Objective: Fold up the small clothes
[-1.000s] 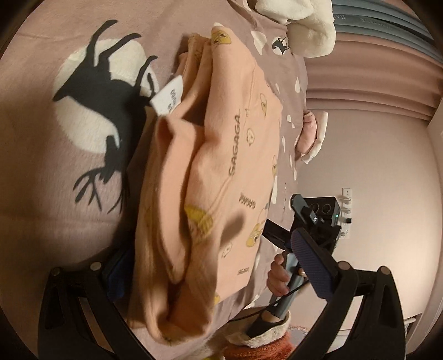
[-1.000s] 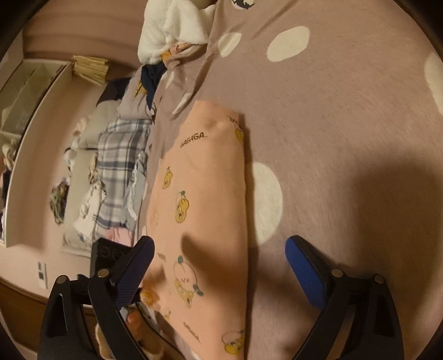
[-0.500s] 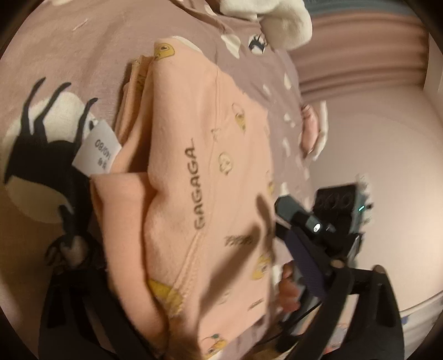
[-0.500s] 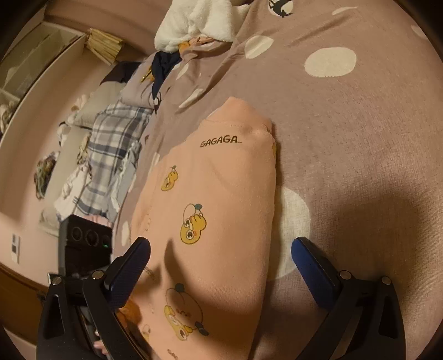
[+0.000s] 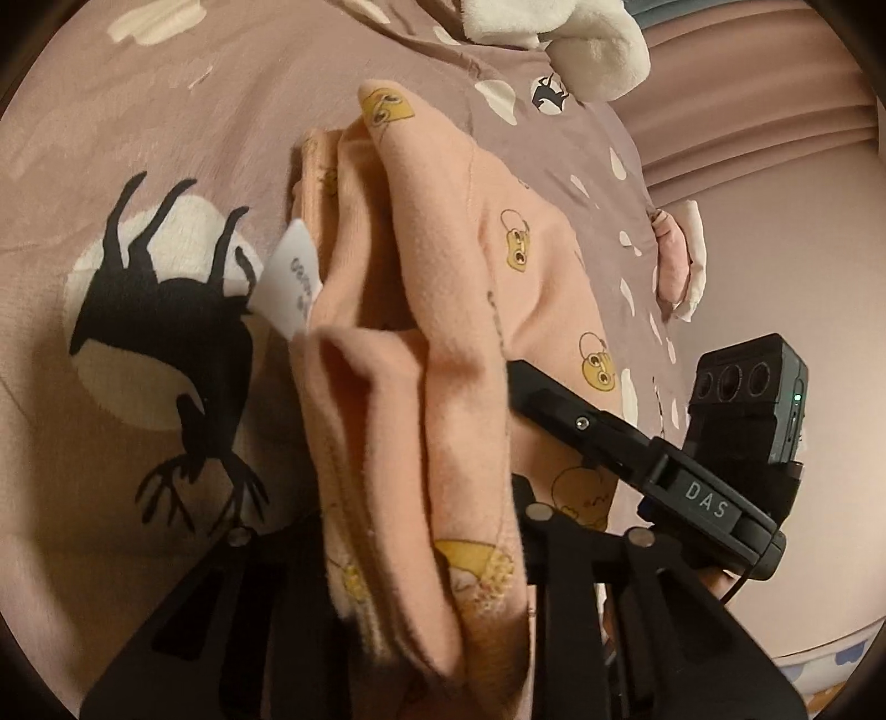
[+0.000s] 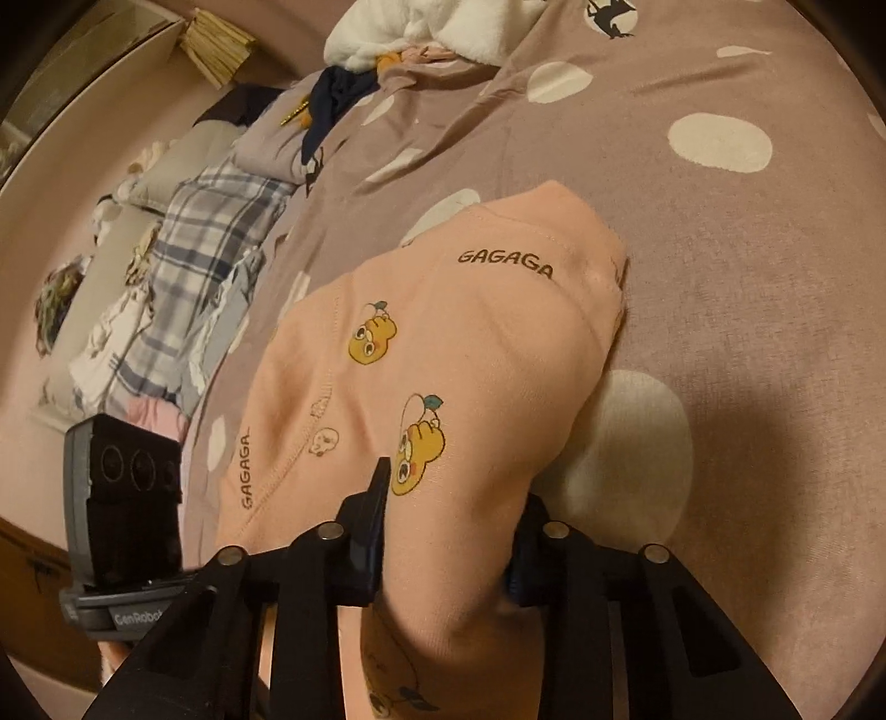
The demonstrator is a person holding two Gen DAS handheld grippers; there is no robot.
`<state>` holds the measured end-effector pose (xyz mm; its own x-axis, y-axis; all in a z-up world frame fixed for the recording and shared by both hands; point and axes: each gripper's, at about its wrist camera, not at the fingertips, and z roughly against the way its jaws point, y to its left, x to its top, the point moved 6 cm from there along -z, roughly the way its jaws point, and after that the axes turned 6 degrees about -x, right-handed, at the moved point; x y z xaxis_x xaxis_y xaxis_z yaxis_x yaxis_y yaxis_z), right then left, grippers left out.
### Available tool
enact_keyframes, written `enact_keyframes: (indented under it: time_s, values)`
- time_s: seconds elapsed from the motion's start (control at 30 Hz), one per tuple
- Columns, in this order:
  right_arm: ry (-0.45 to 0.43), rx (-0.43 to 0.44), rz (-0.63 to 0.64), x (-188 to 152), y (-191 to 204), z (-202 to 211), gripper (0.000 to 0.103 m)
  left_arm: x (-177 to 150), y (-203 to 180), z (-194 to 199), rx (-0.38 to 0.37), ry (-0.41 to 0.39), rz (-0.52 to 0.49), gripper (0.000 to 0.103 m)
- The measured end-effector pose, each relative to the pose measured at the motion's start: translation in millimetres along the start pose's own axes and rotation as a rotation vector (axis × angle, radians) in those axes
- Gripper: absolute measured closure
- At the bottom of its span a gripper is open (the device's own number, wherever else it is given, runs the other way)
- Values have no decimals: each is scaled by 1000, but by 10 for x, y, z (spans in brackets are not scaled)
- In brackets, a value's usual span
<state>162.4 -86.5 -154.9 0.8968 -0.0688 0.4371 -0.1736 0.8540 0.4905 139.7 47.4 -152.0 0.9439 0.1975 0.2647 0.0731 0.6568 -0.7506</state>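
Left view: left gripper clamped on the folded peach garment filling frame centre over the mauve bedspread; right view: right gripper pinched narrow on the same garment, lower centre.

I see the folded garment lying on the bedspread, its near end between my right gripper fingers. My left gripper grips the stacked layers from the other side, with a tag sticking out to their left. Behind the garment sits a clothes pile; a plaid cloth lies to its left.
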Motion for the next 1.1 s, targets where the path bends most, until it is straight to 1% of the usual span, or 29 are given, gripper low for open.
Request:
enact_keyframes:
  time_s: [0.03, 0.1, 0.17, 0.27, 0.37, 0.43, 0.53, 0.67, 0.8, 0.97, 1.1]
  values:
    - [-5, -4, 7, 3, 17, 27, 71, -6, -22, 21, 13, -7, -18, 81]
    - [-13, -19, 34, 10, 82, 51, 71, -22, -131, 56, 73, -26, -82, 82]
    - [-22, -22, 38, 10, 104, 92, 71, -19, -163, 68, 95, -30, -96, 82]
    - [-26, -9, 29, 20, 111, 117, 71, -2, -192, 74, 74, -18, -97, 82]
    - [-38, -12, 33, 23, 142, 161, 71, 2, -213, 103, 61, -25, -77, 82]
    - [-52, -19, 48, 44, 192, 208, 71, -1, -278, 139, 62, -33, -94, 82]
    - [-67, -7, 49, 90, 237, 310, 71, 10, -395, 216, 54, -39, -111, 82]
    - [-113, -2, 57, 119, 258, 508, 71, 15, -592, 283, 50, -48, -158, 82]
    - [-142, -27, 65, 147, 228, 663, 71, 0, -789, 231, 56, -54, -213, 82]
    - [-170, -56, 54, 148, 97, 879, 71, -47, -1003, 111, 43, -39, -255, 82]
    - [-189, -89, 45, 130, -10, 1017, 71, -88, -1152, -33, 26, -21, -270, 82]
